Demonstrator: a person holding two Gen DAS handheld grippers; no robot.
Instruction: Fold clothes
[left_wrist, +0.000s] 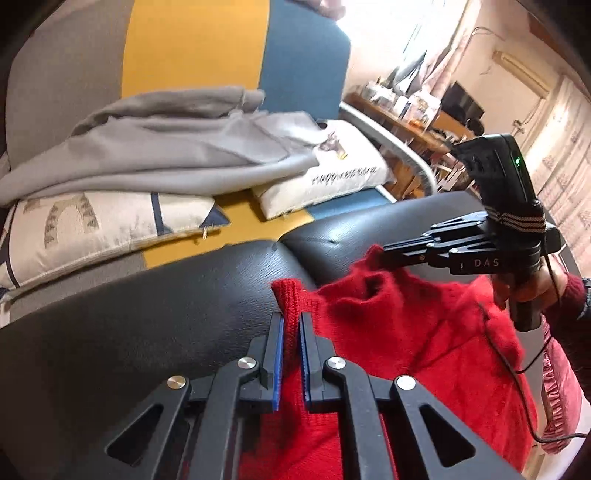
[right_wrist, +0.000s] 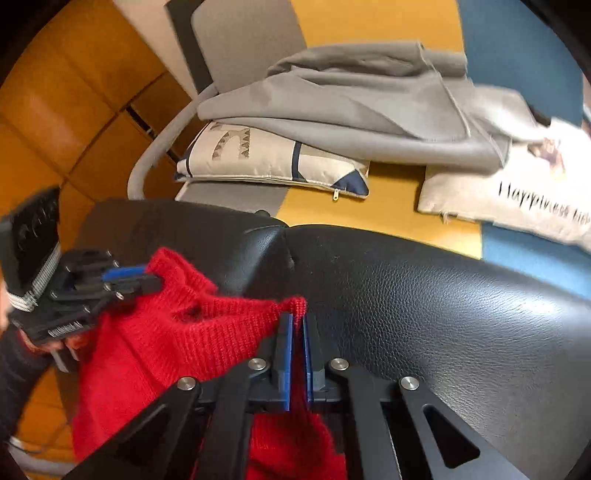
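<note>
A red knitted sweater (left_wrist: 406, 350) hangs between my two grippers above a black leather seat (left_wrist: 147, 314). My left gripper (left_wrist: 291, 321) is shut on one ribbed edge of the sweater. My right gripper (right_wrist: 298, 325) is shut on another edge of the same sweater (right_wrist: 166, 350). In the left wrist view the right gripper (left_wrist: 384, 251) pinches the cloth at the upper right. In the right wrist view the left gripper (right_wrist: 155, 280) pinches it at the left. The cloth sags in folds between the two holds.
Behind the black seat (right_wrist: 443, 314) is a sofa in yellow, blue and grey (left_wrist: 195, 40) with a grey garment (left_wrist: 166, 147) lying over two printed cushions (left_wrist: 92, 225). A desk with clutter (left_wrist: 413, 110) stands at the far right. The floor (right_wrist: 55, 110) is orange-brown.
</note>
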